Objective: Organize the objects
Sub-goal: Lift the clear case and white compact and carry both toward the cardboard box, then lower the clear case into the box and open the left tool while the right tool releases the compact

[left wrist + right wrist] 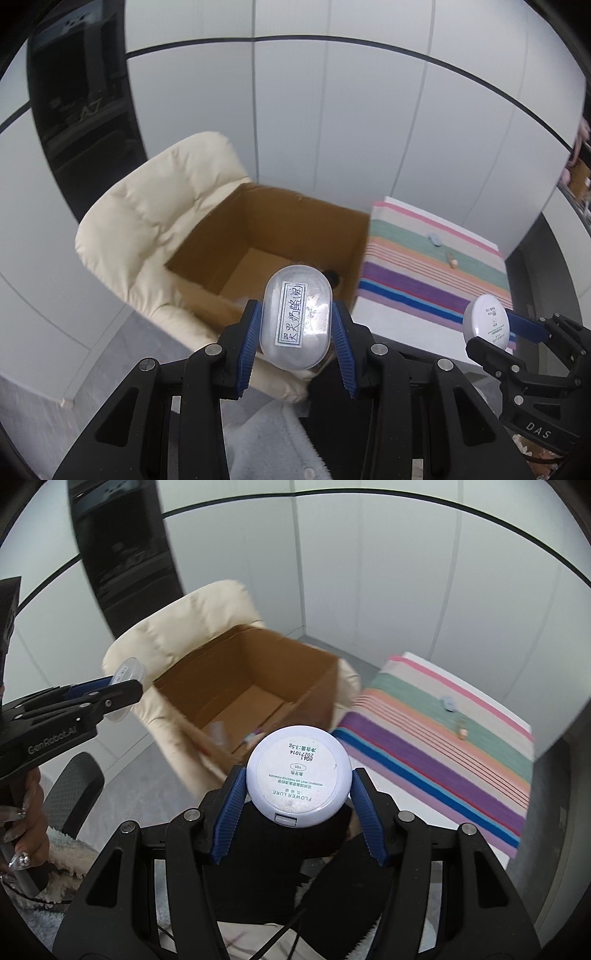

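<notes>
The left gripper (295, 325) is holding a clear oval container (295, 316) with a handwritten label on its flat face; its jaws are clenched on the container's two long sides, and the blue ribbed pads (250, 345) are pressing against it. The container is hanging in the air above the near edge of an open cardboard box (266, 236), which is sitting on the seat of a cream padded armchair (155, 221). The right gripper (298, 781) is grasping a round white compact (298, 780) by its rim, the printed underside facing the camera and the small clasp pointing down toward the gripper body. The compact is hovering near the box's right corner, between the box and a striped cloth (443, 746) that is covering the desk (480, 686) to the right. On that cloth two small items are lying well apart from both grippers: a pale blue piece (447, 702) and a small tan piece (461, 731), both too tiny to identify. Inside the box, something small and partly clear is lying on the bottom (229, 734), probably a few loose bits, though the blur is hiding what they are. In the right wrist view, a hand (26, 830) with long decorated nails is gripping the left tool's handle.
</notes>
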`<state>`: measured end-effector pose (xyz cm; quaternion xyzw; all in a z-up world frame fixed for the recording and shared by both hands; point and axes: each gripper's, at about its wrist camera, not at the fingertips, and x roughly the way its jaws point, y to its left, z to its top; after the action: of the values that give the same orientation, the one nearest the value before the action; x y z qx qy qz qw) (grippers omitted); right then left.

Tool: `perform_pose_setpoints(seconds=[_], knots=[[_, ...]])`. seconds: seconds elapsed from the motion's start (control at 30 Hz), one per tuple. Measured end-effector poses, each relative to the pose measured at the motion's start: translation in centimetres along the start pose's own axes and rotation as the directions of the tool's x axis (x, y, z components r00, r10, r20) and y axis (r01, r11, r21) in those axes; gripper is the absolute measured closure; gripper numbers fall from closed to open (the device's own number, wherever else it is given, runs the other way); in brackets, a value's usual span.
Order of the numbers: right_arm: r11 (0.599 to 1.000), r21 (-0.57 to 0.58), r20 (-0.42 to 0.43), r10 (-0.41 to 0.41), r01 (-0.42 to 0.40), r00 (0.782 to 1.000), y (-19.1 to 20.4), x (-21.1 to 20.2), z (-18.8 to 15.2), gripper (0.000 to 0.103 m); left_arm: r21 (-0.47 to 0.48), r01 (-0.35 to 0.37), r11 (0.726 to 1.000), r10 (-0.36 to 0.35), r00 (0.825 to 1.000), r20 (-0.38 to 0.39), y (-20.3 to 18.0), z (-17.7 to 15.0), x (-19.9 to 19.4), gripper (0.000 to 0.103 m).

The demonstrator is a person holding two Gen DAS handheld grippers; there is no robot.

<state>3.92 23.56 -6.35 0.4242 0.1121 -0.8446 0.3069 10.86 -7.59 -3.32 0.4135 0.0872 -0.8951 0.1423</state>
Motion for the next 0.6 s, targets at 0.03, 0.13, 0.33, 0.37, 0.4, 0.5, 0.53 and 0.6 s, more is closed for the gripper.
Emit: perform_pose_setpoints(seconds=[0.03, 0.13, 0.33, 0.37, 0.4, 0.5, 0.53, 0.6], knots=[[1.0, -0.008, -0.004, 0.003, -0.003, 1.0, 0.4, 0.3, 0.1, 0.043, -0.006, -0.003, 1.0, 0.003, 1.0, -0.006, 0.3, 0.1, 0.3, 0.064], [1.0, -0.027, -0.008, 0.003, -0.003, 1.0, 1.1, 1.4, 0.8, 0.043, -0.02, 0.001, 1.0, -0.002, 1.0, -0.022, 0.8, 0.8, 1.2, 0.064], [1.0, -0.024, 0.001, -0.007, 0.007, 1.0, 0.6, 3.7, 3.5, 0.043, -0.014, 0.001, 1.0, -0.001, 1.0, -0.013, 0.4, 3.6, 3.1, 0.064], [1.0, -0.022, 0.003, -0.006, 0.006, 1.0, 0.3, 4.1, 4.0, 0.043, -0.013, -0.012, 1.0, 0.012, 1.0, -0.006, 0.3, 4.1, 3.5, 0.064], [1.0, -0.02, 0.008, -0.004, 0.004, 1.0, 0.1, 4.6, 4.7, 0.043, -0.012, -0.018, 1.0, 0.018, 1.0, 0.004, 0.3, 4.7, 3.9, 0.064], [1.0, -0.013, 0.01, 0.008, -0.008, 1.0, -0.6, 6.4, 6.8, 0.043, -0.015, -0.047, 0.999, 0.047, 0.999, 0.014, 0.5, 6.6, 5.8, 0.064], [1.0, -0.01, 0.007, 0.016, -0.016, 1.0, -0.7, 7.1, 7.5, 0.043, -0.017, -0.054, 0.998, 0.055, 0.998, 0.018, 0.6, 7.2, 6.5, 0.064], [1.0, -0.006, -0.002, 0.025, -0.025, 1.0, -1.0, 8.9, 9.1, 0.043, -0.019, -0.086, 0.996, 0.087, 0.996, 0.026, 0.8, 8.4, 8.2, 0.064]])
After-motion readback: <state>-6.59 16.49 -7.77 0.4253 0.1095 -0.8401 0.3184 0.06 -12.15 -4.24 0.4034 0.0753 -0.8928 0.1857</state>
